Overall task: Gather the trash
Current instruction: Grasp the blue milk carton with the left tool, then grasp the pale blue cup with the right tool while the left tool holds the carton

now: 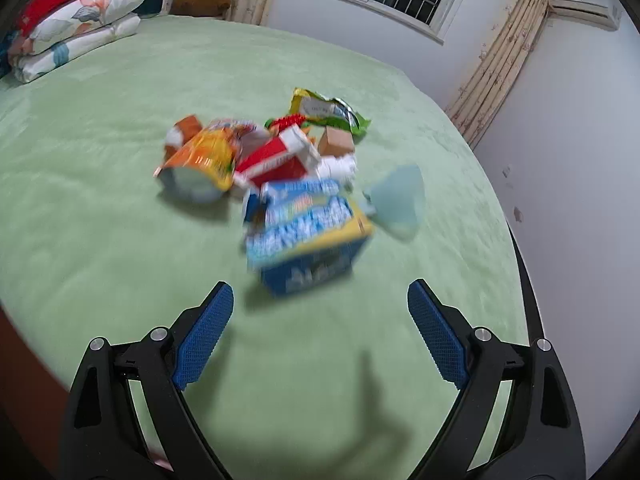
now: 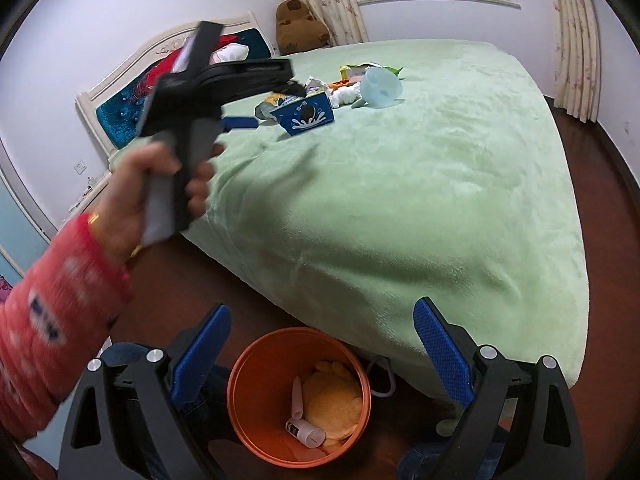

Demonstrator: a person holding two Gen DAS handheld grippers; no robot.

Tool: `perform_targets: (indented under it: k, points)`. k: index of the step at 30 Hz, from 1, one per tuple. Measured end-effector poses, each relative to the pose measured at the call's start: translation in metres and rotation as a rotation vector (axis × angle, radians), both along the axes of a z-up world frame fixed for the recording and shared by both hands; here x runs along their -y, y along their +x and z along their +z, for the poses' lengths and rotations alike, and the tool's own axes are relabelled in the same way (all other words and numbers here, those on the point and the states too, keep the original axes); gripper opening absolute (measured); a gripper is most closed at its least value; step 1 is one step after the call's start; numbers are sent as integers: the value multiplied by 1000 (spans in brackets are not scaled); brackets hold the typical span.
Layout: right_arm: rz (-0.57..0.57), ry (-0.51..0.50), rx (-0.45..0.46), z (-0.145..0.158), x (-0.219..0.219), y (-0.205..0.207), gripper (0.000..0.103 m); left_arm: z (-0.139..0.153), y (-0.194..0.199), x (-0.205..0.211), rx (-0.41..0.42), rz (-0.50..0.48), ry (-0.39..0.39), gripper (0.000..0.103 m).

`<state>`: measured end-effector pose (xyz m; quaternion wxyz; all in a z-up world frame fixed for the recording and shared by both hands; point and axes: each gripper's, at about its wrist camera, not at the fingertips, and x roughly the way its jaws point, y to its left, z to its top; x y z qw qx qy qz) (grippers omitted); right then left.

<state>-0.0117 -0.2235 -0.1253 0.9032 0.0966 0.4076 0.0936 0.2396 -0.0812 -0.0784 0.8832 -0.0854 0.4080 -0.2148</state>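
Note:
A heap of trash lies on the green bed (image 1: 100, 220): a blue milk carton (image 1: 308, 236) nearest, a red and white box (image 1: 276, 160), an orange snack bag (image 1: 200, 156), a green wrapper (image 1: 328, 114), a small brown box (image 1: 336, 142) and a pale blue plastic cup (image 1: 400, 200). My left gripper (image 1: 320, 332) is open and empty, just short of the blue carton. My right gripper (image 2: 322, 354) is open and empty above an orange bin (image 2: 298, 394) on the floor, which holds a yellow item and a small white tube. The right wrist view shows the left gripper (image 2: 240, 122) held out over the bed, near the carton (image 2: 306, 118).
Folded quilts and a red pillow (image 1: 76, 20) are stacked at the bed's head. A brown plush toy (image 2: 298, 26) sits by the curtain. The bin stands on the dark wood floor (image 2: 592, 184) at the bed's corner. A white cable (image 2: 384, 380) lies by the bin.

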Motion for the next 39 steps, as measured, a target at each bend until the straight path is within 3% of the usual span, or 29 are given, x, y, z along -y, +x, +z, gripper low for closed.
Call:
perform_targets:
  k: [10,12,13,15,18,19,27,35,39]
  points:
    - [-17,6,-20,-8,9,9,91,-16,38,2,-13,-35,-55,84]
    - [-20,6,-21,-9,9,9,91,-18,39,5,-19,-56,-63,62]
    - [-20,5,-22,-9,9,9,91,-19,39,6,-21,-66,-67,56]
    - [-17,3,-20,-9,8,8,91,-17,38,11,-11,-84,-59,32]
    - [-13,0,-17,-8,6,7,91,-16,37,19,-5,-116,-27,10]
    - [-11,0,-17,-8,5,6,91,-14,35,20,2,-119,-14,7]
    - [-16,-8,-3,-2,4,2,91,-1,18,18,67,-110,12,5]
    - [-55,-23,34,11,19,19,91,21,-37,-7,176,-124,34,5]
    - [-80,-31,79,26,29,43,91,27,-69,-24,182,-125,38,5]
